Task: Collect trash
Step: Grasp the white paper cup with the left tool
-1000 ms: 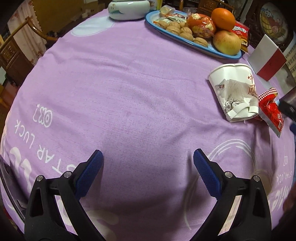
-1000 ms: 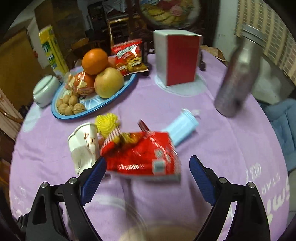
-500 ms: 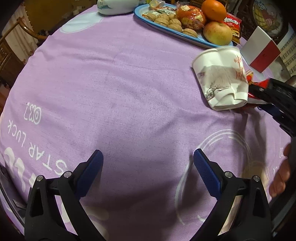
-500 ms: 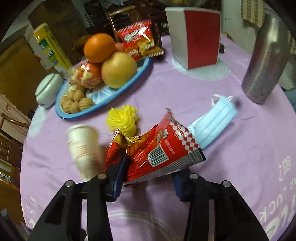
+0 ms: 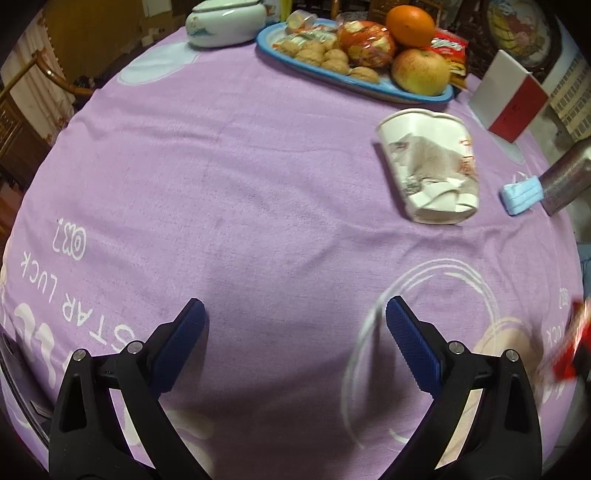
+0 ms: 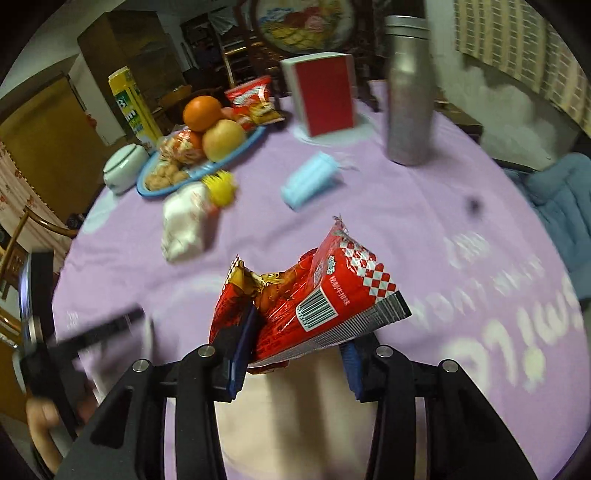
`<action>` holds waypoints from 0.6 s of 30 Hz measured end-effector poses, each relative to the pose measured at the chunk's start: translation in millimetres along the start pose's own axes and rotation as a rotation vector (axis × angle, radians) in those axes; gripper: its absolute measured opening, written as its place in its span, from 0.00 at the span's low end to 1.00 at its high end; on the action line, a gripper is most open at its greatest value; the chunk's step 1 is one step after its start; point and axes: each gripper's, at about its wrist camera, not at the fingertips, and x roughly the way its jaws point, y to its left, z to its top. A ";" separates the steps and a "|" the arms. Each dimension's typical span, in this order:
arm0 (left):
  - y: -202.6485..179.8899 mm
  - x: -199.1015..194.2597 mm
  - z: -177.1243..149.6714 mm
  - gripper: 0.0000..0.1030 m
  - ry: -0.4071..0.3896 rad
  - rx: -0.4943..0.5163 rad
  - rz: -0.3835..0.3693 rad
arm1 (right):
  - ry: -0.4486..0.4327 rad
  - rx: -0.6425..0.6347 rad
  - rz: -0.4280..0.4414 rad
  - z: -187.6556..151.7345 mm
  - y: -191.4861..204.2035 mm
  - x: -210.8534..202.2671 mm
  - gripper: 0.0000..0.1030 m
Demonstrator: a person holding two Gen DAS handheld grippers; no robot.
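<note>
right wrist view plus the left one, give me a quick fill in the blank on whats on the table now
1. The right gripper is shut on a crumpled ____ snack wrapper.
2. The left gripper is open and holds ____.
3. The crushed paper cup lies on its ____ on the purple tablecloth.
4. The orange and apple rest on a ____ tray.

Missing words: red; nothing; side; blue

— How does the left gripper (image 5: pixel 293 334) stand?
— Jaws wide apart, pointing steeply down, nothing between them.
— And the right gripper (image 6: pixel 293 343)?
— Its jaws have just closed, clamping a red wrapper (image 6: pixel 325 295).
</note>
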 end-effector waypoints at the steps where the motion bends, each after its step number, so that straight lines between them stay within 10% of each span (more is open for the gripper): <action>1: -1.6 -3.7 1.4 0.92 -0.018 0.005 -0.011 | -0.009 -0.005 -0.013 -10.7 -7.8 -9.3 0.42; 18: -93.0 5.4 56.4 0.92 -0.057 0.092 0.039 | -0.053 0.014 0.039 -71.4 -60.8 -48.2 0.42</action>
